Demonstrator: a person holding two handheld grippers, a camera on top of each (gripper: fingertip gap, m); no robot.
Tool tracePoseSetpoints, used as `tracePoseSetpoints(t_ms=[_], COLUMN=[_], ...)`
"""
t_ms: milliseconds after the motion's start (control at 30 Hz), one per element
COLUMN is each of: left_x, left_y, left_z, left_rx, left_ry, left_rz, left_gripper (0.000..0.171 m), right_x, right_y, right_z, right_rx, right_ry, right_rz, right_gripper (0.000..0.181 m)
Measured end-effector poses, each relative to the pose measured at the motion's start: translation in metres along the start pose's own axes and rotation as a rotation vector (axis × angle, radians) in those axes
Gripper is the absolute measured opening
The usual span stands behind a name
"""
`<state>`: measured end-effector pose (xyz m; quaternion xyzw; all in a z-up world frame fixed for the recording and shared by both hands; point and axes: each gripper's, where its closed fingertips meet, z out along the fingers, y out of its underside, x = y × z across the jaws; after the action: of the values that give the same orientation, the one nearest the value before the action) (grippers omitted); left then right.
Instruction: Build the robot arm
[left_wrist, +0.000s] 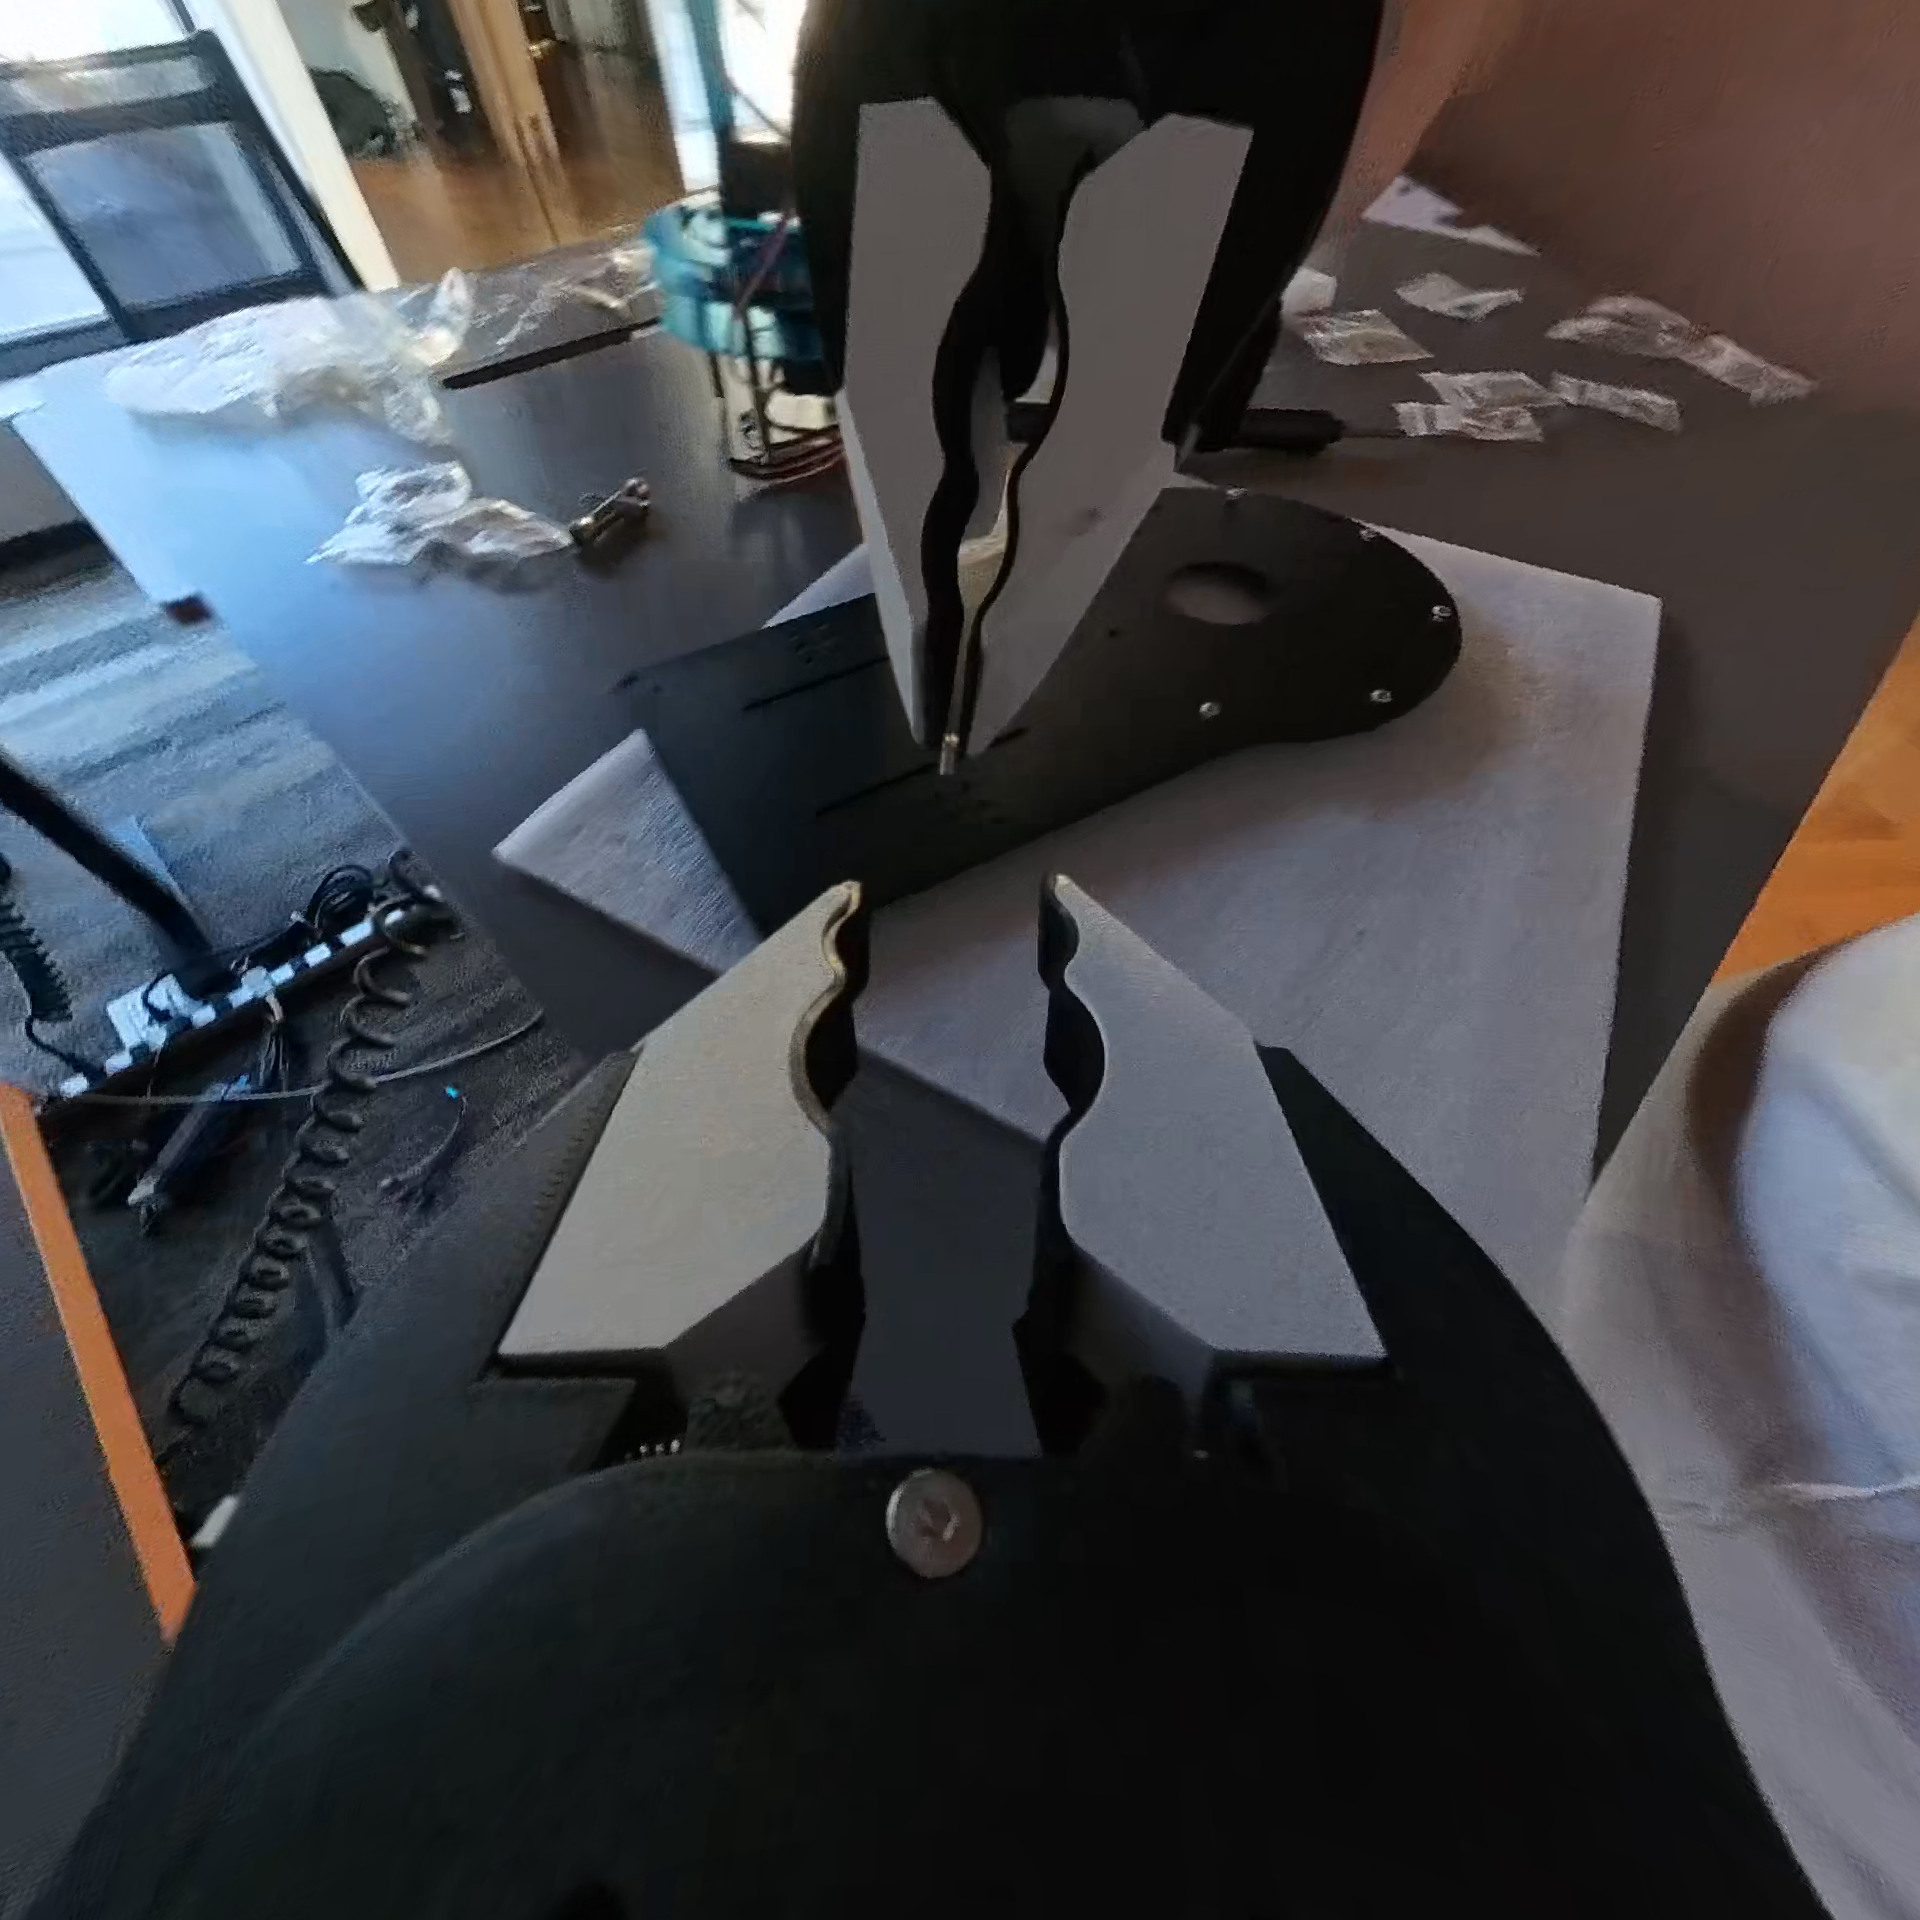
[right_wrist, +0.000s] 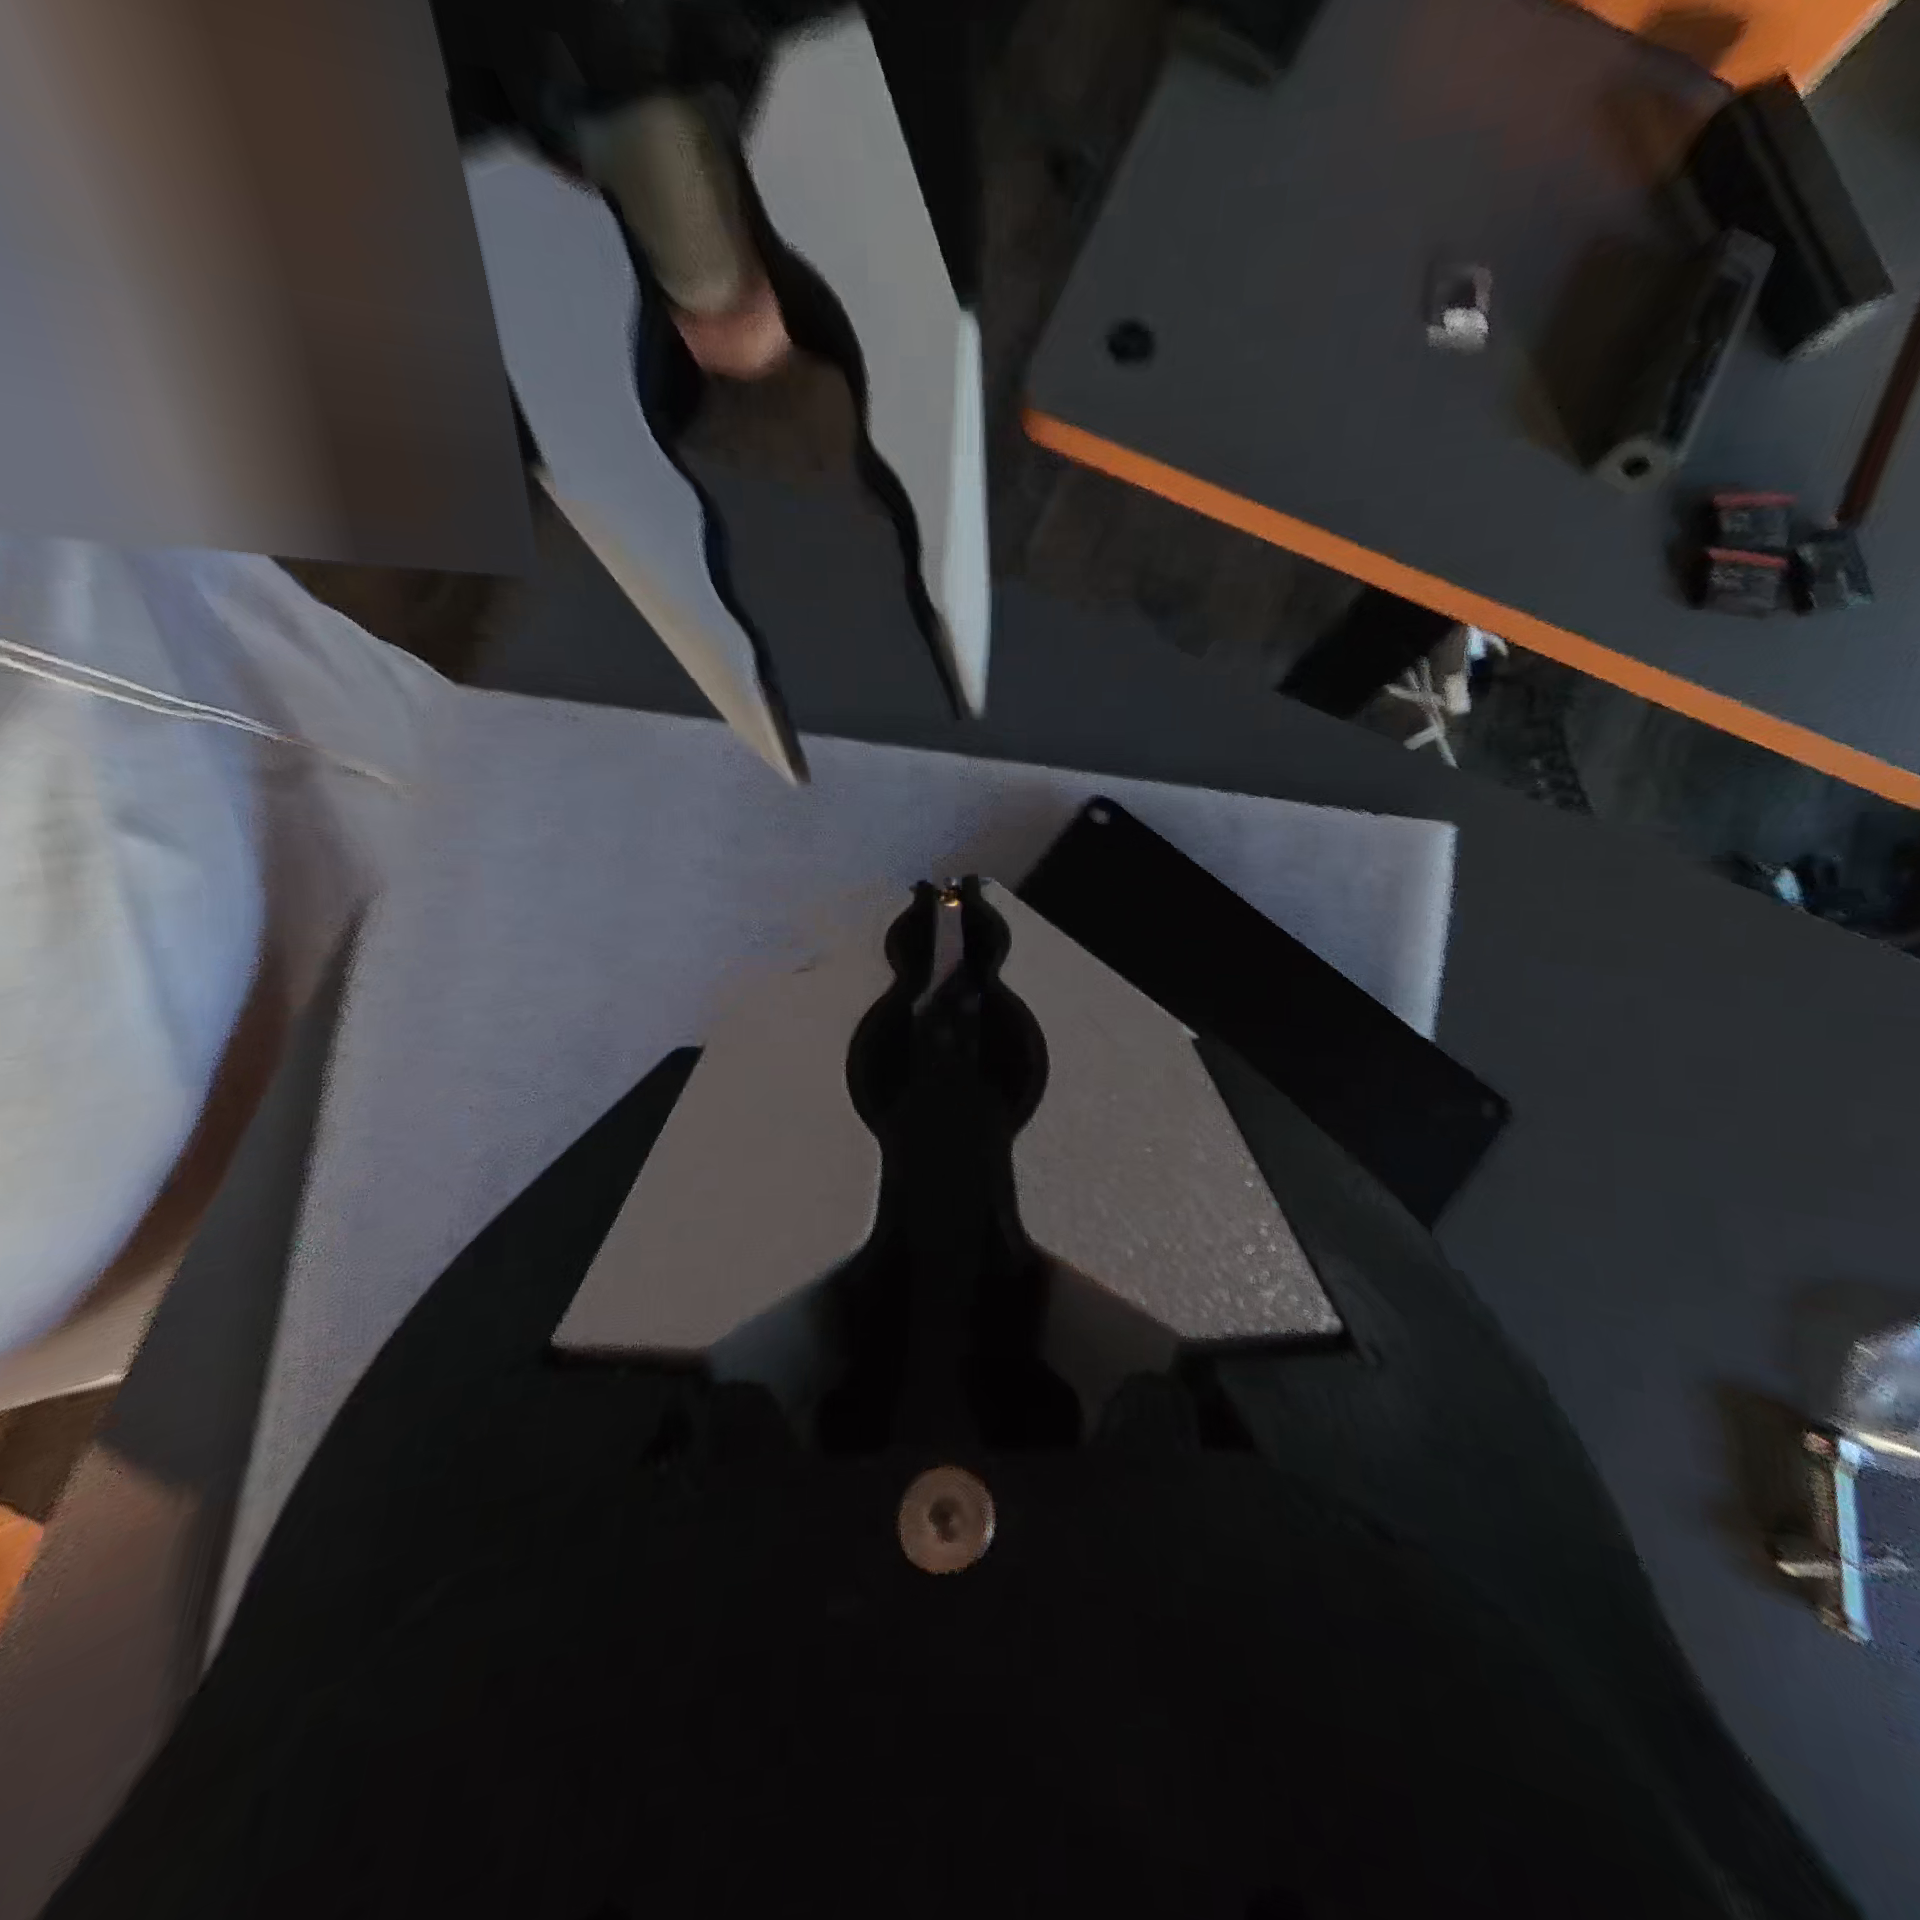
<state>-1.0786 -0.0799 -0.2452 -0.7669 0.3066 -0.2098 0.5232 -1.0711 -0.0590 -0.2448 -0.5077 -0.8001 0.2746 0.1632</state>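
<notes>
My left gripper (left_wrist: 956, 899) is open and empty, low over a white foam sheet (left_wrist: 1299, 935), just short of a black metal plate (left_wrist: 1247, 665) with holes and slots that lies on the sheet. My right gripper (left_wrist: 943, 727) points down from above and is shut on a small metal screw (left_wrist: 950, 755), whose tip is at or just above the plate's slotted part. In the right wrist view my right gripper (right_wrist: 948, 891) pinches the screw (right_wrist: 950, 886) at its fingertips, over the foam sheet (right_wrist: 623, 883) by the plate (right_wrist: 1278, 997). The left gripper (right_wrist: 883, 743) faces it, jaws apart.
Small clear bags of parts (left_wrist: 1486, 400) and crumpled plastic (left_wrist: 416, 520) lie on the dark table beyond the plate, with a blue wired device (left_wrist: 727, 281). A power strip (left_wrist: 239, 997) lies on the floor. An orange-edged table (right_wrist: 1351, 312) carries black parts. A person's white clothing (left_wrist: 1766, 1351) is close on the right. Only a small space, under 4 cm, lies between the two pairs of fingers. The blue wired device (left_wrist: 727, 281) lies around 25 centimetres away from my right fingertips.
</notes>
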Motion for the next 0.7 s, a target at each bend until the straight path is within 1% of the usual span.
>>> tracePoseSetpoints(t_ms=[167, 367, 500, 700], left_x=[-0.027, -0.045, -0.048, -0.051], left_y=[0.018, 0.033, 0.039, 0.046], left_z=[-0.030, -0.057, -0.064, -0.066], left_rx=[-0.001, -0.012, -0.018, -0.042], left_ry=[-0.080, -0.160, -0.181, -0.198], left_rz=[-0.086, -0.127, -0.136, -0.128], left_gripper=[0.028, 0.027, 0.027, 0.027], right_x=[0.022, 0.035, 0.038, 0.039], right_y=[0.007, 0.008, 0.009, 0.014], right_z=[0.020, 0.033, 0.037, 0.042], right_rx=[-0.132, -0.216, -0.253, -0.303], right_ry=[0.029, 0.026, 0.017, 0.007], right_rz=[-0.050, -0.098, -0.115, -0.127], right_gripper=[0.003, 0.004, 0.004, 0.004])
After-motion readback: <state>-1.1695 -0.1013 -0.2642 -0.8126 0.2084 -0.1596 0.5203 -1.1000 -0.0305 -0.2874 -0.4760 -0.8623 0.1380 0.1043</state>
